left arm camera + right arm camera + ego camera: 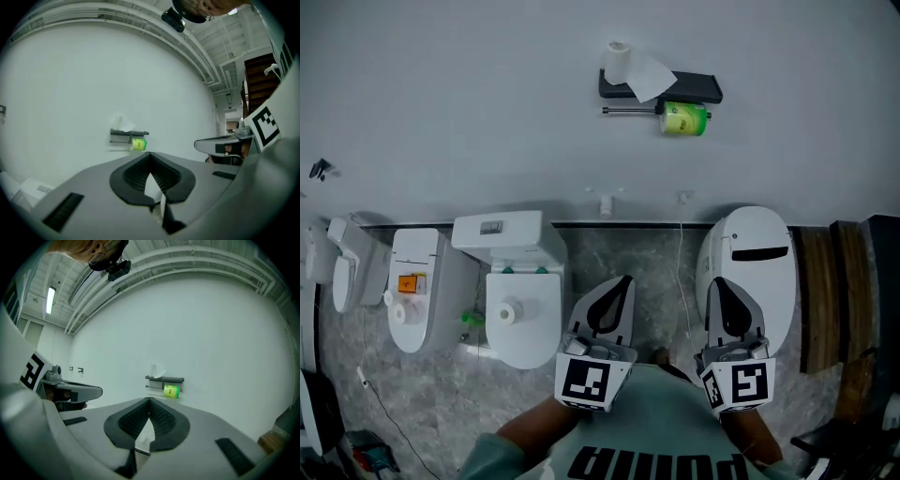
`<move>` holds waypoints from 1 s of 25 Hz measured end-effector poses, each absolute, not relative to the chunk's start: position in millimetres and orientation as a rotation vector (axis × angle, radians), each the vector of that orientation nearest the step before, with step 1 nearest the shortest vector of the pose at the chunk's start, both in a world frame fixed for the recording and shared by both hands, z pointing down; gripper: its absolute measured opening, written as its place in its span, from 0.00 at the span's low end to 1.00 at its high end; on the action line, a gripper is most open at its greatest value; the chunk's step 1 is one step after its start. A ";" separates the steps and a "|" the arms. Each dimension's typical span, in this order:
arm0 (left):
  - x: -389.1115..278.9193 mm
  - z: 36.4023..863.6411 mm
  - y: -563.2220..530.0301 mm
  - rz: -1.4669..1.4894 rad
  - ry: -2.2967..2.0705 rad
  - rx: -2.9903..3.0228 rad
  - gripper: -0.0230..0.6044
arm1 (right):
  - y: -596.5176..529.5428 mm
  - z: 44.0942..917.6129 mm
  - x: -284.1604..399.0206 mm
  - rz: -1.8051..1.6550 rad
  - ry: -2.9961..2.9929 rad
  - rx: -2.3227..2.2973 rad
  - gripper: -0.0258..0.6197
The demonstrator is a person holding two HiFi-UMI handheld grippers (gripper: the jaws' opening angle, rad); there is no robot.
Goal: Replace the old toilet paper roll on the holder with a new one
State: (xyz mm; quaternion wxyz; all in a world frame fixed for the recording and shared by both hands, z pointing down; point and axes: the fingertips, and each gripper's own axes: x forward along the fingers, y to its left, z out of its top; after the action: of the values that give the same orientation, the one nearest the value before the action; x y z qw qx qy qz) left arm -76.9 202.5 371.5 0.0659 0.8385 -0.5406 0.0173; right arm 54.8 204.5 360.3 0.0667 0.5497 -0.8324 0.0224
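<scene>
Head view: my left fingers (614, 302) and right fingers (727, 307) are closed, empty, the green roll (684, 120) on its level bar (628, 111) well ahead, between them.

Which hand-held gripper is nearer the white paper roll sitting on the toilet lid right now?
Left. The left hand-held gripper hangs just right of the paper roll; the right hand-held gripper sits farther right, beyond the left one.

light: even, cool, dim | source: ceiling tube (50, 300) | shadows: soft | gripper views: fisheye, black corners | focus: sharp
</scene>
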 end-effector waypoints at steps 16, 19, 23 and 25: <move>0.3 402.7 277.0 0.157 -1.746 2.439 0.04 | 267.8 384.2 126.2 0.083 -2.615 1.551 0.05; 4.8 400.7 277.4 0.171 -1.753 2.445 0.04 | 268.8 382.9 129.9 0.083 -2.624 1.549 0.05; 9.9 397.4 276.0 0.143 -1.756 2.454 0.04 | 269.1 384.2 133.9 0.098 -2.619 1.550 0.05; 11.1 398.7 274.6 0.144 -1.752 2.457 0.04 | 267.8 386.6 134.3 0.106 -2.615 1.544 0.05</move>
State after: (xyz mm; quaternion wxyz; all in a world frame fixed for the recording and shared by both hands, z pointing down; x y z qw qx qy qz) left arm 11.1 274.6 398.7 0.0600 0.8118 -0.5789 0.0476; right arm 134.3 267.8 386.6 0.0511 0.5075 -0.8594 0.0349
